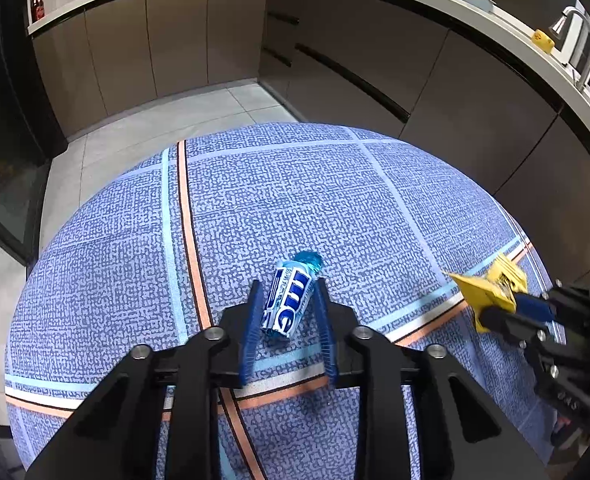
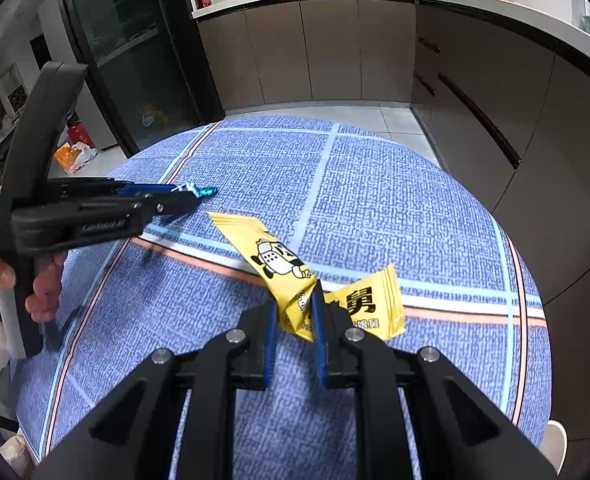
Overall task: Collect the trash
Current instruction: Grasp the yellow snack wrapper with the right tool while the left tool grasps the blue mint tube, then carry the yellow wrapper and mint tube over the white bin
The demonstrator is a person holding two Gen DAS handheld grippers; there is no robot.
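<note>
A blue-and-white candy wrapper (image 1: 289,304) with a twisted blue end lies on the round table's blue patterned cloth (image 1: 295,184). My left gripper (image 1: 289,282) is shut on it, a pad pressed on each side. From the right wrist view the left gripper (image 2: 189,196) comes in from the left, and only the blue twist (image 2: 207,191) shows past its tips. A crumpled yellow snack wrapper (image 2: 279,260) with a cartoon print is pinched at its fold in my right gripper (image 2: 295,300), its two ends sticking out. The left wrist view has the right gripper (image 1: 495,312) and yellow wrapper (image 1: 491,284) at right.
A person's hand (image 2: 43,292) holds the left gripper's handle. Brown kitchen cabinets (image 1: 375,52) under a white counter curve behind the table, with tiled floor (image 1: 199,108) between. A dark glass-door cabinet (image 2: 135,60) stands at left, an orange bag (image 2: 73,156) on the floor near it.
</note>
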